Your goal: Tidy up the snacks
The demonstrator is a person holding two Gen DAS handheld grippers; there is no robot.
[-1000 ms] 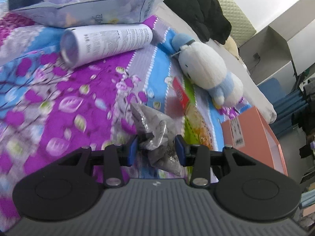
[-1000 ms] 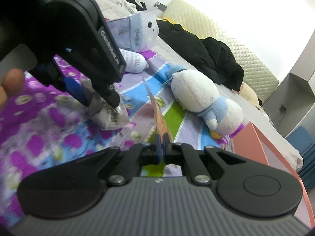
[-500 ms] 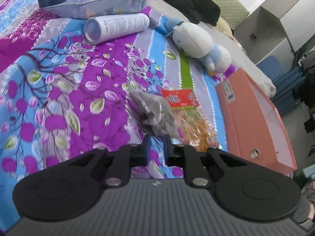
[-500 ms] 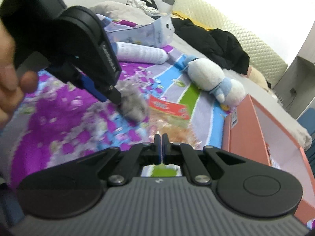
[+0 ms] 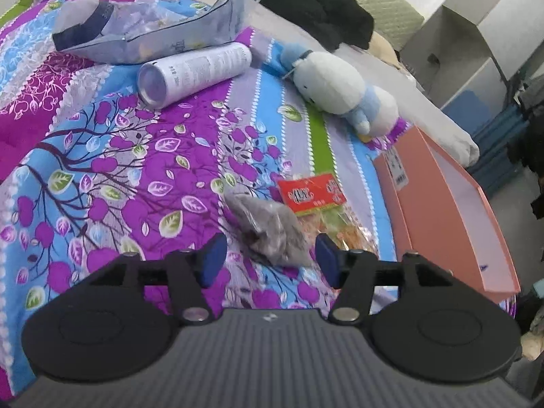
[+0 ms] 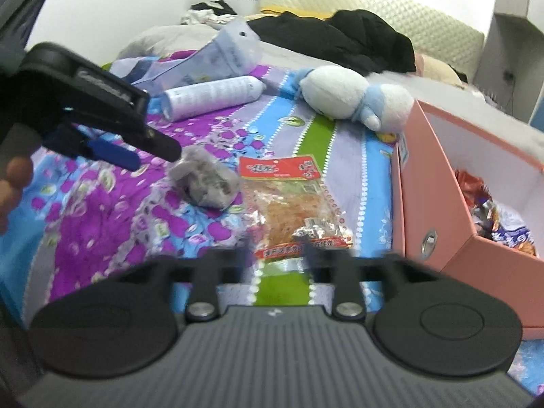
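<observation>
Lying loose on the bed (image 5: 102, 156): two snack packs, both grippers empty.

Left gripper (image 5: 270, 258): fingers (image 5: 212, 260) spread apart, holding nothing, just short of the grey pack (image 5: 272, 229). Right gripper (image 6: 275, 255): fingers blurred but apart, empty, at the near end of the red-topped pack (image 6: 289, 204). Grey pack: crumpled, on the floral sheet, touching the red-topped pack's left side. Red-topped pack: flat, clear, orange contents, between the grey pack and the pink box (image 6: 435, 183). Pink box: open, at the bed's right edge, more wrapped snacks (image 6: 496, 214) inside. White tube (image 5: 193, 73): on its side toward the far end of the bed, against a pale pouch (image 5: 153, 30). Plush toy (image 5: 340, 91): right of the tube, beyond the box. Black clothes (image 5: 312, 10): heaped at the bed's far end.
</observation>
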